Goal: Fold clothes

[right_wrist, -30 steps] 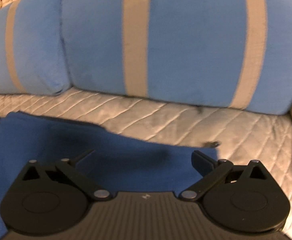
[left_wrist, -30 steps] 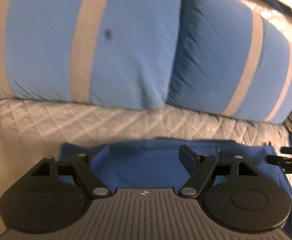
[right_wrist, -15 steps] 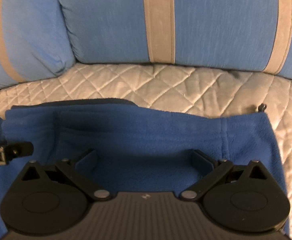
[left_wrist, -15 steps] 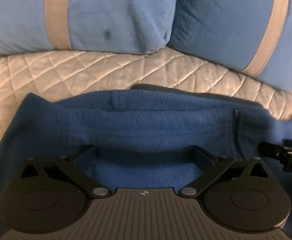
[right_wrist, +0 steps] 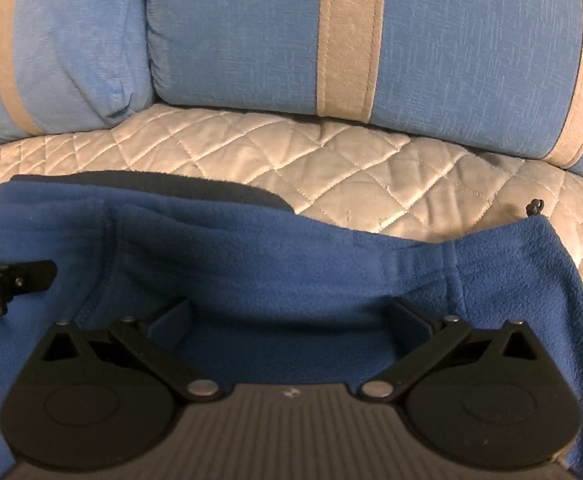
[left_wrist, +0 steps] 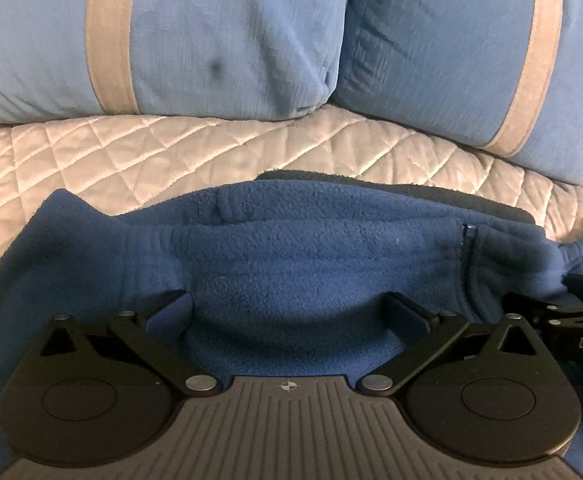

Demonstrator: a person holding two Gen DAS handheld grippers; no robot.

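A blue fleece (left_wrist: 311, 256) lies bunched on the quilted cover (left_wrist: 139, 152), near the striped blue cushions (left_wrist: 211, 32) that stand along its far side. The left gripper (left_wrist: 289, 312) is low over the fleece's left part with its fingers spread wide and nothing pinched between them; a short zip (left_wrist: 468, 248) shows to its right. The right gripper (right_wrist: 291, 316) is likewise spread over the right part, the fleece's right edge (right_wrist: 547, 248) falling beside it.
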